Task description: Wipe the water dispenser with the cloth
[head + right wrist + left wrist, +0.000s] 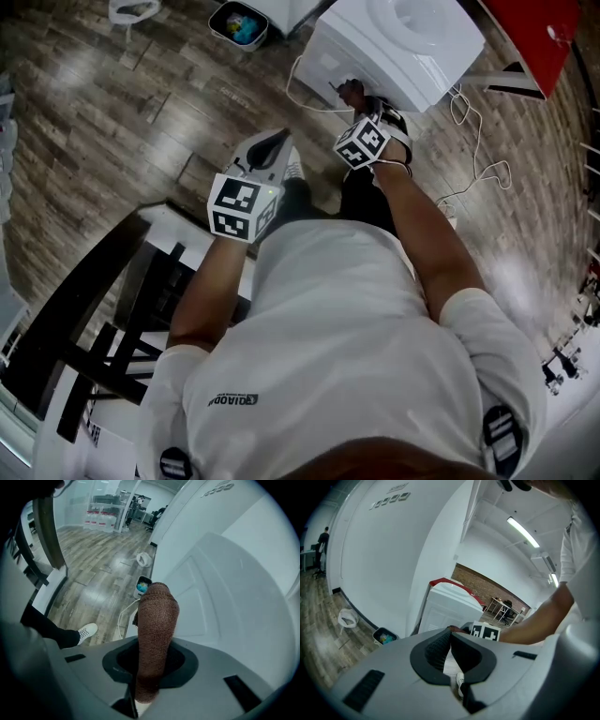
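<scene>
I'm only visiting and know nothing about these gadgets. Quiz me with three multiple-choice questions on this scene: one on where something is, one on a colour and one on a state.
1. Where is the small bin?
A. On the floor beside the water dispenser
B. On top of the dispenser
C. On the red table

2. What colour is the cloth?
A. Blue
B. Brown
C. Yellow

3. What state is the right gripper in?
A. Open and empty
B. Shut on the cloth
C. Lying on the floor

Answers:
1 A: the head view shows the bin standing on the wood floor next to the white dispenser.
2 B: the knitted cloth is plainly brown in the right gripper view.
3 B: the cloth is clamped in the gripper and sticks out toward the dispenser's side.
</scene>
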Demonstrator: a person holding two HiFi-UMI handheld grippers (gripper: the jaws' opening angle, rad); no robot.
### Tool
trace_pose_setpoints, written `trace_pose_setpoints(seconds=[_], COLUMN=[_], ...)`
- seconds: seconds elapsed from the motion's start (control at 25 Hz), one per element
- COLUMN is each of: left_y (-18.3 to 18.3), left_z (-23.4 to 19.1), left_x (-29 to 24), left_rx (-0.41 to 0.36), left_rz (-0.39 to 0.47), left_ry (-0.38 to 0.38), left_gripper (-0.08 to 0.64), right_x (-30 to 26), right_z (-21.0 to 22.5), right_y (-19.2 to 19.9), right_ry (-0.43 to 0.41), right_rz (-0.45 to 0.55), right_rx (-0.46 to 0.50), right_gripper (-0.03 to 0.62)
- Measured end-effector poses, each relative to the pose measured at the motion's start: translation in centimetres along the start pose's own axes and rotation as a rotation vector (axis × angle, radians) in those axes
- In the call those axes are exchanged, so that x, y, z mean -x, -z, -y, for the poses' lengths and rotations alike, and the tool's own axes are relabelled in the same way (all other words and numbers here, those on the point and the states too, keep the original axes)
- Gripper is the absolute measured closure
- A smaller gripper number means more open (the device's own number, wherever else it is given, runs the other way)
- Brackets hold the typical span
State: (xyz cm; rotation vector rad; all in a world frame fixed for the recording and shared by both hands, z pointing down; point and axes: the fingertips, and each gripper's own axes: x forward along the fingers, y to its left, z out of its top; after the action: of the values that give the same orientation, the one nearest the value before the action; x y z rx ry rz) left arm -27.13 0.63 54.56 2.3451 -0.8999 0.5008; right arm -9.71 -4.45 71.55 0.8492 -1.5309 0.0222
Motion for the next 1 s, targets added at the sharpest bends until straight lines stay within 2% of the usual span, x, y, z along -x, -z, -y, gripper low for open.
trace_pose_setpoints(seconds=[0.28, 0.6, 0.8, 1.0], left_y=[1.9, 2.4, 4.1, 5.8], left_z=[-0.1, 0.3, 0.2, -0.2], left_x=[0.2, -0.2, 0.4, 0.9], left_rx=[0.015, 0.02, 0.029, 0.032], left_rz=[-0.043, -0.059, -0.1, -0.134], left_ry=[-0.021, -0.03, -0.047, -0.06], left_gripper=[0.56, 0.56, 0.56, 0.56], right_x=[-5.6, -11.5, -14.5, -16.6], right_z=[-2.8, -5.4, -6.9, -8.4], right_y=[0.9, 1.0, 1.7, 2.3], right_ry=[-0.042, -0.093, -0.124, -0.142], right_rz=[-0.048, -0.1, -0.138, -0.167], right_rx=[0.016, 0.017, 0.051, 0.043], right_gripper=[0.52, 0.52, 0.52, 0.52])
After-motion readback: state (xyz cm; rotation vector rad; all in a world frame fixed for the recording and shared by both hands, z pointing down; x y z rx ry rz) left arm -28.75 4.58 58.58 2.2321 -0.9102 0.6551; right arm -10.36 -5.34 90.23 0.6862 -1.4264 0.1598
